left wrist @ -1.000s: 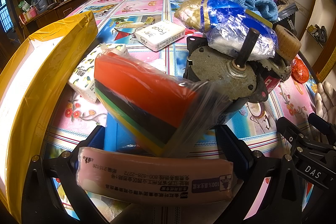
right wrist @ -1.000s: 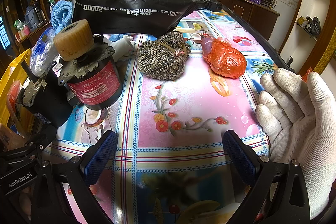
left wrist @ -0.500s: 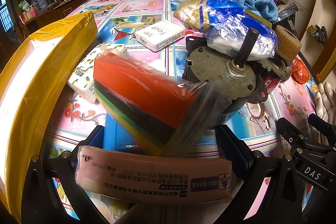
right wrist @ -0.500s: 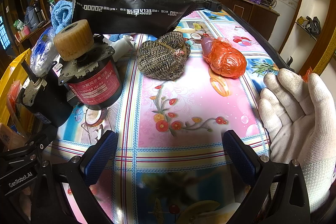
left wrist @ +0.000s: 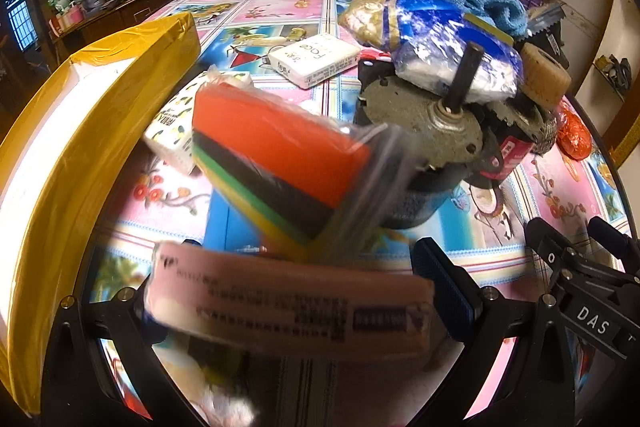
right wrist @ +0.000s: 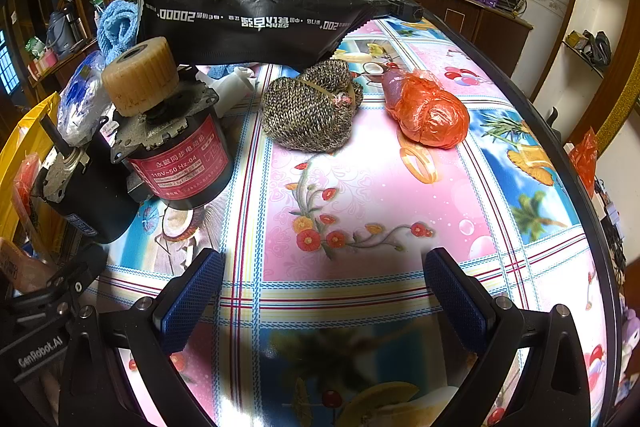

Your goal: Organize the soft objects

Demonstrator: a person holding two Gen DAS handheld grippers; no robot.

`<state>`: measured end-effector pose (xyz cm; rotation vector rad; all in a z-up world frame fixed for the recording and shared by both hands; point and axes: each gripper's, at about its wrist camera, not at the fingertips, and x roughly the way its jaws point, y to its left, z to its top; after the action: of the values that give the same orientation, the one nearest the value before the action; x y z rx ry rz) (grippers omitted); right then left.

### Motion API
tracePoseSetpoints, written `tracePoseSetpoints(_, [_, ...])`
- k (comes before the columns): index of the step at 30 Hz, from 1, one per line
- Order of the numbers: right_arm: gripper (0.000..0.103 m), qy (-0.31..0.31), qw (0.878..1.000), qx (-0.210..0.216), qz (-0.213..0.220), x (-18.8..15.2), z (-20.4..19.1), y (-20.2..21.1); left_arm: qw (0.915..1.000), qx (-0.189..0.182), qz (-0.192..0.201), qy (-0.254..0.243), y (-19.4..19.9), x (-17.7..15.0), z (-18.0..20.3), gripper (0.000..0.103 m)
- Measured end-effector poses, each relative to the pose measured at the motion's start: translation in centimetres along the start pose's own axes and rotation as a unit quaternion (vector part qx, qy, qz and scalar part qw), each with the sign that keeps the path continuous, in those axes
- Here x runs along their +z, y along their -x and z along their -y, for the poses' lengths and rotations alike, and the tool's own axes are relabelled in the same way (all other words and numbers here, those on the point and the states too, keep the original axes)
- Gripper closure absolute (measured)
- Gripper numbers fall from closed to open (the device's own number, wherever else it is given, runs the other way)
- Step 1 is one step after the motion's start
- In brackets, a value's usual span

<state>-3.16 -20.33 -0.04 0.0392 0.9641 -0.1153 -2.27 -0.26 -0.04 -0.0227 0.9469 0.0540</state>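
Flowered tabletop (right wrist: pixel 380 187), crowded. Nearest, at 6 o'clock: left gripper (left wrist: pixel 312 259) with pink soft pack (left wrist: pixel 288 303) across its fingers, blurred; could not tell whether pinched or only resting. Just beyond, striped sponge pack (left wrist: pixel 272 155), close beside heavy motor (left wrist: pixel 424 131) at 1 o'clock. Right gripper (right wrist: pixel 324 287) spread wide over bare cloth, knitted bundle (right wrist: pixel 312 111) farther off at 12. Likely risk: loose pack sliding off, or sponges bumping motor.

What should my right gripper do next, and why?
Probably ease the right gripper forward toward the knitted bundle. Its fingers are open with nothing between them, and the bundle lies ahead on the tablecloth, apart from the red-labelled motor and the orange bag.
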Motion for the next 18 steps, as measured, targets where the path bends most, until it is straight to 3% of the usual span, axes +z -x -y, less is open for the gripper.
tracePoseSetpoints(7, [0.001,-0.01,1.0,-0.006,0.0,-0.2,-0.2,0.1,0.9949,-0.056,-0.043,-0.071,1.5,-1.1,-0.2,0.0])
tracePoseSetpoints(15, [0.001,-0.003,1.0,0.003,-0.03,0.1,0.1,0.3,0.998,-0.027,-0.025,-0.051,2.7,-2.6,-1.2,0.0])
tracePoseSetpoints(18, [0.001,-0.004,1.0,-0.002,-0.026,0.0,-0.2,0.4,0.9977,-0.042,-0.027,-0.046,2.6,-2.6,-1.4,0.0])
